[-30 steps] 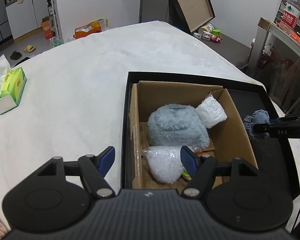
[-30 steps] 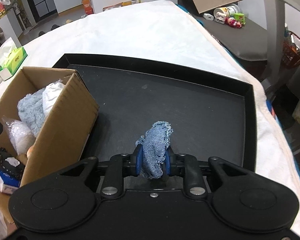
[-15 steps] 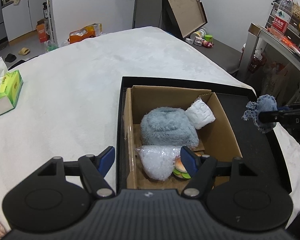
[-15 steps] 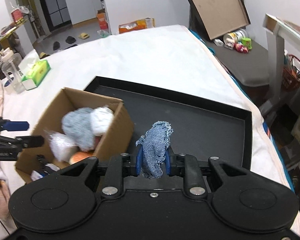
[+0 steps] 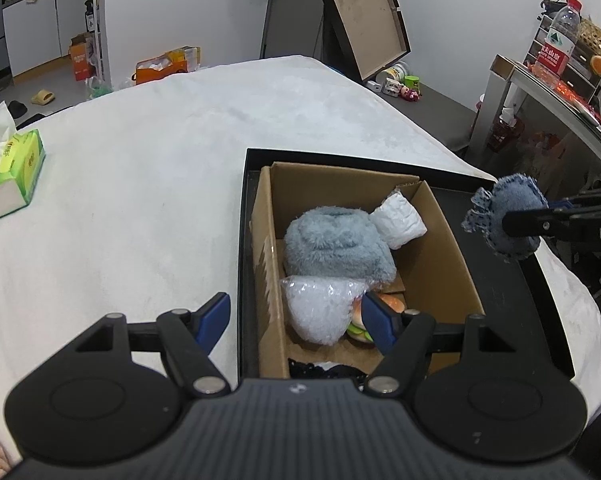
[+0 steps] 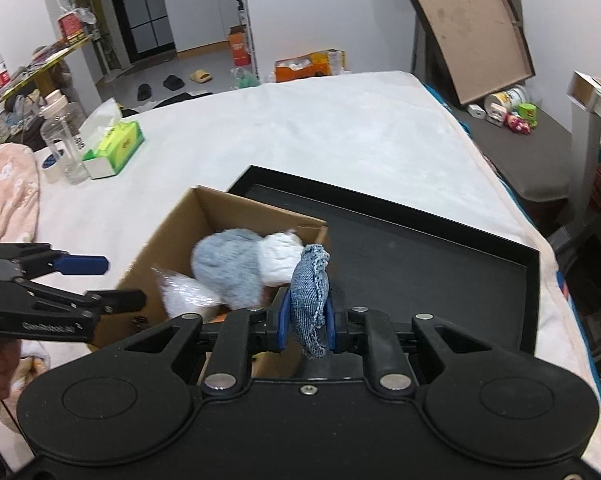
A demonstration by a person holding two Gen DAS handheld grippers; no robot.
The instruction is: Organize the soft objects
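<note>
My right gripper is shut on a blue denim pouch and holds it in the air above the near right corner of the cardboard box; the pouch also shows in the left wrist view. The box stands in a black tray and holds a fluffy grey-blue plush, a white padded roll, a clear plastic bag and a toy burger. My left gripper is open and empty above the box's near left corner.
A green tissue box lies on the white bedspread at the left. A water bottle, tape roll and pink blanket sit at the bed's left edge. A shelf with a bottle stands at the right.
My right gripper has risen with the denim pouch and swung left, from over the black tray toward the box. The left gripper has stayed open over the box's near edge.
</note>
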